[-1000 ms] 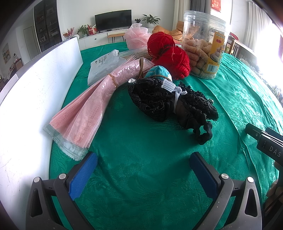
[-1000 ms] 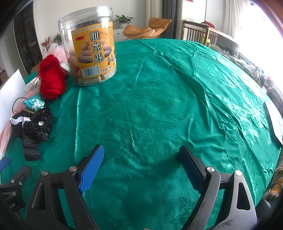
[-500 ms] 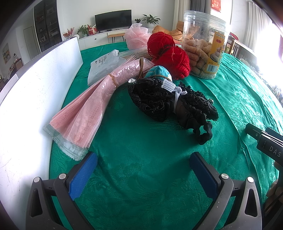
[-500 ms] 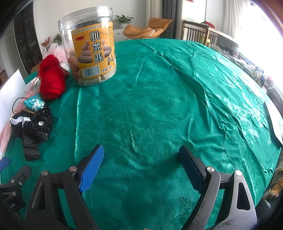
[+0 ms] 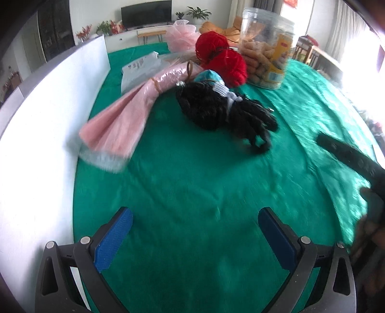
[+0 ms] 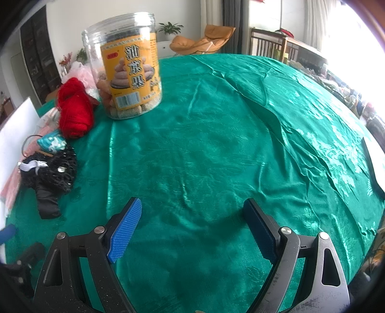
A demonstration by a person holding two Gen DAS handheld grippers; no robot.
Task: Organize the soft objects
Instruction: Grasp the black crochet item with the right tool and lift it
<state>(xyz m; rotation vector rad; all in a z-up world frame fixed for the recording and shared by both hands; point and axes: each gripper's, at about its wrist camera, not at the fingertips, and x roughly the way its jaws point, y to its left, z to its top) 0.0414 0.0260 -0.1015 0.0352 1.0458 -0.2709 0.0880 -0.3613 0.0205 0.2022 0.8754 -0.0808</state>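
With both the left tool [image 5: 195, 234] and right tool [image 6: 192, 227] wide and empty over the table [image 6: 216, 144], the black net bundle [image 5: 223, 113], upper centre of the left view, seems best pinched at its thick middle.

Bright daylight pours through tall curtained windows [image 6: 312, 21] at the right. A flat black television [image 5: 146, 10] sits on a low white cabinet [image 5: 134, 39] against the far white wall, near an orange lounge chair [image 6: 202, 41] and dark wooden chairs [image 6: 269, 45].
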